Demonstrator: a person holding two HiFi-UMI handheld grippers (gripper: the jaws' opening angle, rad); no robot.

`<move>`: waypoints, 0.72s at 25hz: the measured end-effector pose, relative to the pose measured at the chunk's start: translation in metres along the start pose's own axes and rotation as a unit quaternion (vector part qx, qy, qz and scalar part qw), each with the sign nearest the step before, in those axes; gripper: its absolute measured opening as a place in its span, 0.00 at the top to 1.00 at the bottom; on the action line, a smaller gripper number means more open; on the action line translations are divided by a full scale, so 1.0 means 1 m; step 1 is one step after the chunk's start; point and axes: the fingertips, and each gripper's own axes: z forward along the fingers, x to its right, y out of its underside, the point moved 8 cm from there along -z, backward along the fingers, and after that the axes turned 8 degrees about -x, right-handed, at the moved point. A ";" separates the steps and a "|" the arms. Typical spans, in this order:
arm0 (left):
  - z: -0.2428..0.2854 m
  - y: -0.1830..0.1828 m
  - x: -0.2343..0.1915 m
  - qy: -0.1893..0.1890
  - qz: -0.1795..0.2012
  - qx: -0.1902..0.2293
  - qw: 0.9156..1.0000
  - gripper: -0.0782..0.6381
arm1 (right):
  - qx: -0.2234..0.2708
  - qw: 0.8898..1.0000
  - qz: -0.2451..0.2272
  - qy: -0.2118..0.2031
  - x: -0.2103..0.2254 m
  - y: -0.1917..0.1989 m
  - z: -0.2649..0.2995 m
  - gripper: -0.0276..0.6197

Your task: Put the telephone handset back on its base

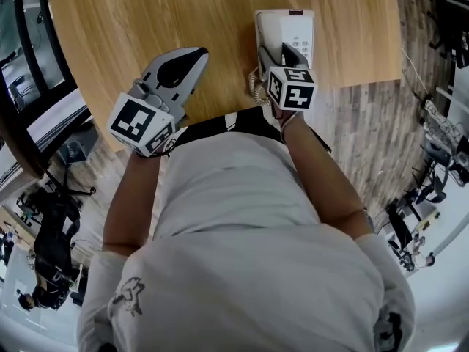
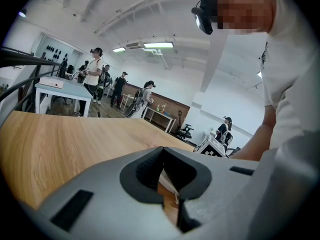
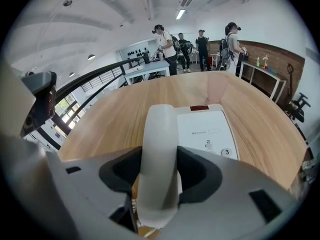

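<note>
Pinching the near end of the white handset [image 3: 160, 129] in the right gripper [image 3: 158, 179], pads pressed against both its sides, held it lengthwise along the left side of the base [image 3: 207, 129], at the centre of the right gripper view. Held the left gripper [image 2: 167, 174] pressed together on nothing, low over the bare table [image 1: 146, 20] at the left of the head view, well apart from the phone. Judged the seating step to be in hand, with the far end seemingly over the cradle already. Could not tell actual contact with the cradle from any view.

Called for lowering the near end straight down, keeping the handset parallel to the left edge of the base, and settling both ends into the cradle before spreading the pads. Called also for minding the coiled cord [image 1: 255, 86], bunched just beside the near edge of the base at mid-frame in the head view, to avoid trapping it underneath. Warranted no sideways push either, likely enough to skid a light base across smooth wood.
</note>
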 end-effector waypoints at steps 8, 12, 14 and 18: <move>-0.001 0.004 0.001 -0.003 -0.004 -0.002 1.000 0.88 | 0.000 0.999 -0.032 0.009 -0.005 -0.003 0.002 0.59; -0.001 0.005 0.004 -0.006 -0.004 0.000 1.000 0.88 | 0.010 0.999 -0.040 0.006 -0.004 -0.008 -0.003 0.58; -0.001 0.005 0.007 -0.008 -0.001 0.002 1.000 0.88 | 0.019 0.999 -0.042 0.004 -0.002 -0.010 -0.009 0.58; -0.002 0.002 0.015 -0.013 0.005 0.006 1.000 0.88 | 0.036 0.998 -0.052 -0.001 0.000 -0.015 -0.026 0.57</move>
